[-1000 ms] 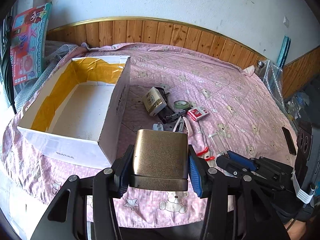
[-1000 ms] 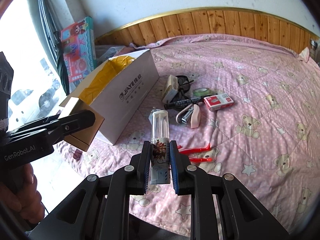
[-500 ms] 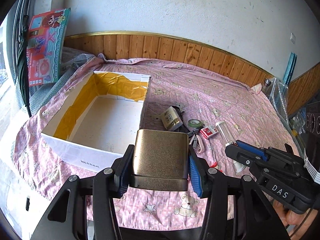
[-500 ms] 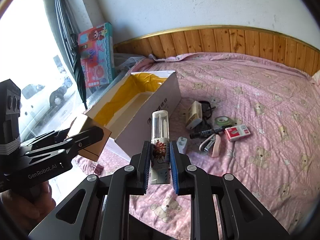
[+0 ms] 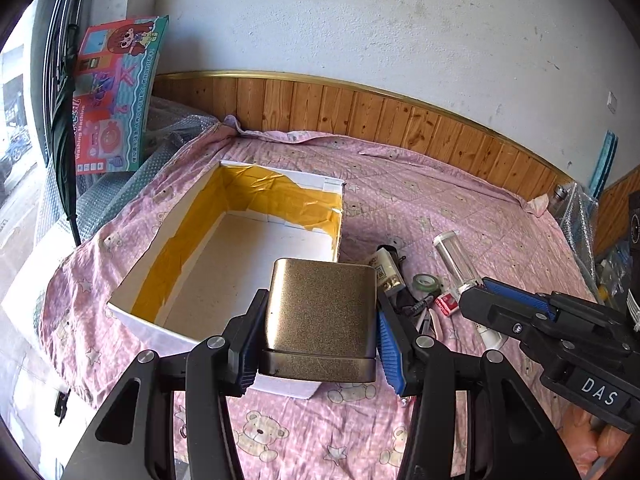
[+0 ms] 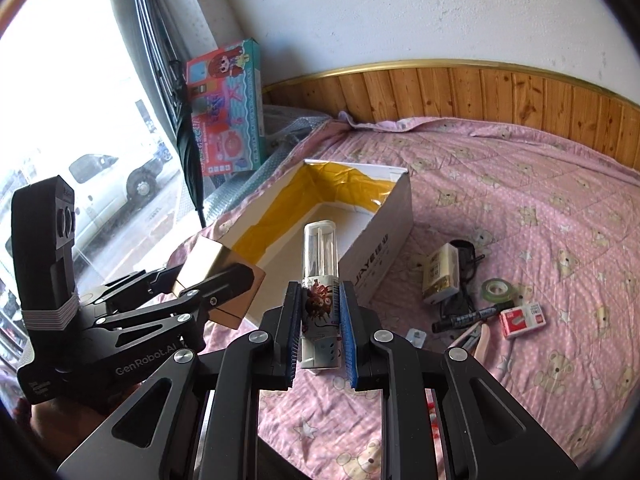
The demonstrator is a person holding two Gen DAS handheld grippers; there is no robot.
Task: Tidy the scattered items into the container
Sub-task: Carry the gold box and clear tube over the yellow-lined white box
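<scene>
The white box (image 5: 168,264) on the pink bedspread (image 5: 460,200) is bare inside, with yellow tape along its walls. The left gripper (image 5: 320,320) pinches a gold tin (image 5: 320,312) above its near edge, while the right gripper (image 6: 320,320) pinches a clear tube (image 6: 320,256). Only the right view shows the marker (image 6: 468,316), tape roll (image 6: 496,290) and red packet (image 6: 522,318) clearly, beside the box

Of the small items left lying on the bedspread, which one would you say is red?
The small red and white box, at the right end of the cluster. The marker beside it is black, the tape roll green.
</scene>
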